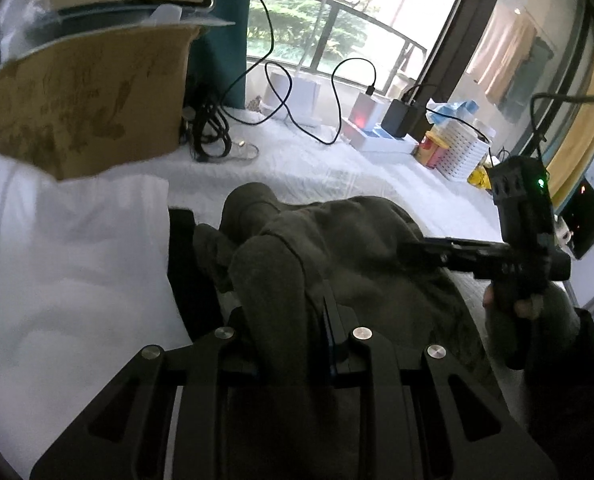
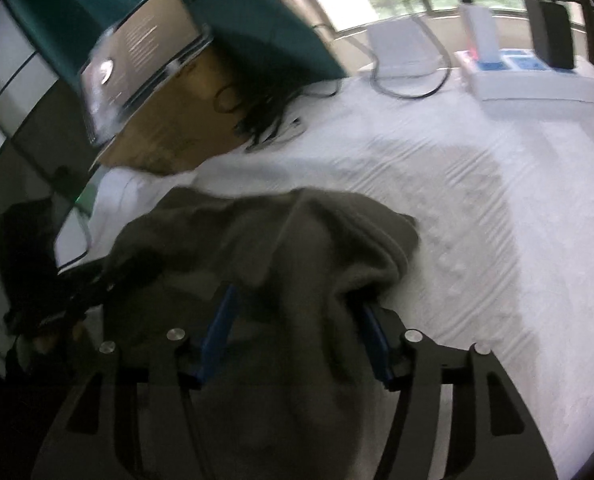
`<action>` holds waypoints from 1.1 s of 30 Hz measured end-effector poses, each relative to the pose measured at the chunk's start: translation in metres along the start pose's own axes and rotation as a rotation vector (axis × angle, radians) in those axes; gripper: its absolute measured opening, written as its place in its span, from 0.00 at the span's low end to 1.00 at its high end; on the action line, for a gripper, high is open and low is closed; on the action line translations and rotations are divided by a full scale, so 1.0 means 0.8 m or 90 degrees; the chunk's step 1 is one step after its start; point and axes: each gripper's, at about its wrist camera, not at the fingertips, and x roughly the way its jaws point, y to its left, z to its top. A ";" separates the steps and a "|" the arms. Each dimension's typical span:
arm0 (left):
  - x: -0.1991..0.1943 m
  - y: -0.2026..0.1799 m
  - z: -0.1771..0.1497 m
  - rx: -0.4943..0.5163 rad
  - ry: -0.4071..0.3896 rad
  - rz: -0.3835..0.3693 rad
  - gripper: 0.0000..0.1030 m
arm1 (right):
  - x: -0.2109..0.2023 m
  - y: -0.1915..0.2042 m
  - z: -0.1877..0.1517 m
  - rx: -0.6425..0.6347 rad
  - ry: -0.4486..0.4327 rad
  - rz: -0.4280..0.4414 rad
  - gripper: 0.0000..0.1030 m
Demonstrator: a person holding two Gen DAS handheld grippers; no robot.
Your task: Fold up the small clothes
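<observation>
White sheeting [image 2: 477, 208] covers the bed beside a large window [image 1: 337, 20], with a cardboard box [image 1: 89, 104], tangled black cables [image 1: 213, 128] and a white perforated basket [image 1: 463, 152] ranged along its far side. At the centre lies a dark olive garment [image 1: 357, 248], bunched in loose folds next to a white cloth [image 1: 69, 248]. The left gripper [image 1: 285, 308] has its jaws pinching a thick fold of the olive fabric, which rises between them. The right gripper [image 2: 297, 332] has its jaws spread, blue pads [image 2: 217, 332] standing apart, with the garment draped loosely between them and not visibly pressed. In the left wrist view, the right gripper reaches in from the side over the garment's edge, a person's hand [image 1: 513, 300] wrapped around its handle. The right wrist view is blurred.
</observation>
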 end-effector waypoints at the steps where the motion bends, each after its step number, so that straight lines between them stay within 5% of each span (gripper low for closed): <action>1: 0.002 0.003 0.003 0.000 0.003 0.004 0.23 | 0.001 -0.005 0.004 0.007 -0.001 0.005 0.58; 7: 0.022 0.022 0.013 -0.017 0.043 0.034 0.23 | 0.004 -0.018 0.026 0.002 -0.017 -0.043 0.58; 12: 0.022 0.030 0.022 -0.024 0.033 0.059 0.23 | 0.010 -0.013 0.031 -0.065 -0.013 -0.152 0.58; 19: 0.023 0.027 0.036 -0.009 0.024 0.099 0.23 | 0.015 -0.005 0.029 -0.105 -0.011 -0.207 0.58; 25: -0.019 0.010 0.059 0.003 -0.064 0.082 0.23 | 0.012 -0.005 0.030 -0.088 -0.013 -0.215 0.59; 33: -0.014 -0.025 0.043 0.038 -0.029 0.028 0.23 | -0.002 0.002 0.026 -0.093 -0.023 -0.250 0.69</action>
